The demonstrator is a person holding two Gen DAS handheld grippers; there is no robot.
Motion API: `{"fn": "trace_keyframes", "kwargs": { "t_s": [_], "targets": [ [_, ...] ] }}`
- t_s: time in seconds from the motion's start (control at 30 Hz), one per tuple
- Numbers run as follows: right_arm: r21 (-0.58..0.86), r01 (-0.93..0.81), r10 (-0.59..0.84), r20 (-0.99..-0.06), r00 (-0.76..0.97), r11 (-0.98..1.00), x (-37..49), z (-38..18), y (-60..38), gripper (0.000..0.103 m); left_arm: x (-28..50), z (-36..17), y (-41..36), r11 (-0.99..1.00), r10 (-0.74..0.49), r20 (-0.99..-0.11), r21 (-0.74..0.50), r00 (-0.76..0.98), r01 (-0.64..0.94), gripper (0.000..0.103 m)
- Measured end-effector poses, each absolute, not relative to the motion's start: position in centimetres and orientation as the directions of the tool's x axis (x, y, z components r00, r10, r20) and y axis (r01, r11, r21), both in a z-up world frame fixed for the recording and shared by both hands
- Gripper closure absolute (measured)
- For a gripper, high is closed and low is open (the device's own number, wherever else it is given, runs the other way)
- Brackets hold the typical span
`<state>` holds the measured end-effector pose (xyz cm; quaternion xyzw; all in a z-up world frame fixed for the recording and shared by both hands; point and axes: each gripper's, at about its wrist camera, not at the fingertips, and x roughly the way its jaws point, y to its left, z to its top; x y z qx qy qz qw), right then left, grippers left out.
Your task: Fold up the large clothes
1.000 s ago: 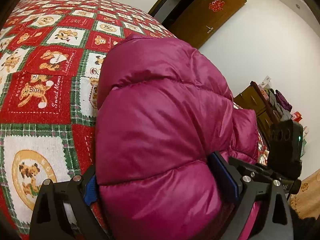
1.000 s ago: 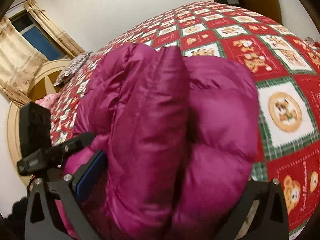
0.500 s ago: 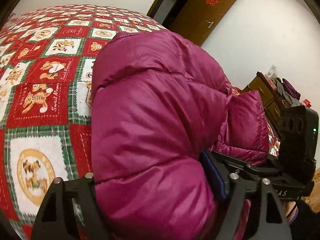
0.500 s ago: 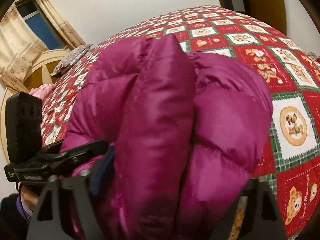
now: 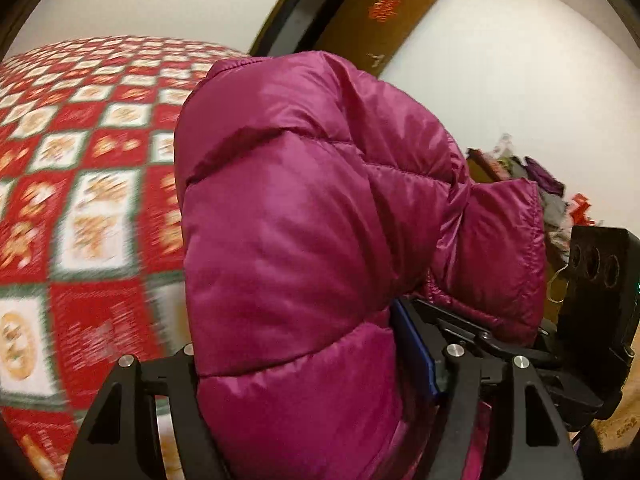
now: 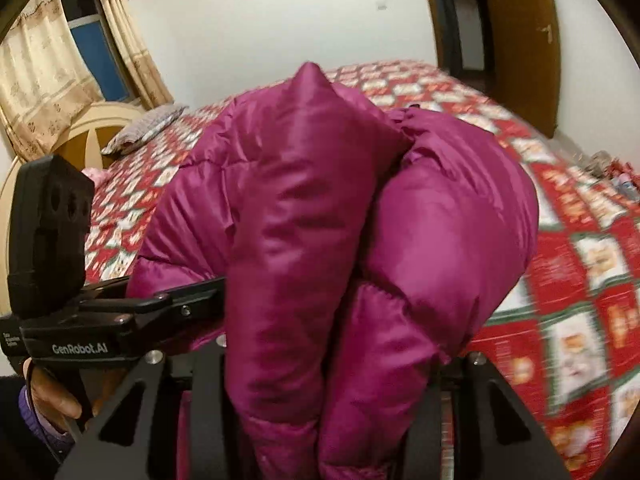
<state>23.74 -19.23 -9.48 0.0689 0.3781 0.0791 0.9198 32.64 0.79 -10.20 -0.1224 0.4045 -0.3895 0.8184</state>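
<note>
Jacket lifted, squeezed between tools

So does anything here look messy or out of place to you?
Nothing looks damaged or spilled. The magenta puffer jacket is just bunched in a lumpy bundle over the red patterned bedspread, squeezed by the left gripper and right gripper, whose jaws have just been closing on it.

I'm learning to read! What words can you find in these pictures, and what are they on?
"GenRobot.AI": on the left gripper, white letters on its black body.
Small white print beside it: too small to read.
Red emblem on the brown door: blurred, unreadable.
Lettering on the bedspread: blurred, unreadable.
</note>
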Motion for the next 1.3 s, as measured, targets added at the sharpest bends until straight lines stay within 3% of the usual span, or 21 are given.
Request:
{"fn": "trace_keyframes", "kwargs": {
  "t_s": [0.23,0.5,0.7,0.83,1.3],
  "targets": [
    [0.125,0.007,0.078,-0.661,0.746,0.992,22.7,-7.6,-27.2,0.06,33.8,-9.5,-6.8,0.645,-0.74,-0.581,-0.468,0.34,0.604,0.033],
    [0.223,0.081,0.095,-0.68,0.727,0.971,24.6,-11.1,-34.8,0.06,35.8,-11.4,-12.4,0.696,-0.667,-0.662,-0.387,0.343,0.605,0.039],
    [0.279,0.108,0.124,-0.697,0.707,0.954,26.6,-12.9,-37.5,0.061,35.6,-11.9,-13.4,0.739,-0.613,-0.698,-0.342,0.37,0.58,0.04],
    [0.243,0.092,0.115,-0.715,0.689,0.966,27.0,-12.9,-37.0,0.061,35.7,-12.3,-14.4,0.777,-0.556,-0.726,-0.282,0.403,0.563,0.04],
    [0.302,0.089,0.179,-0.751,0.636,0.949,28.4,-15.1,-38.1,0.059,37.8,-15.3,-14.4,0.854,-0.469,-0.784,-0.285,0.406,0.436,0.037]
  ]
}}
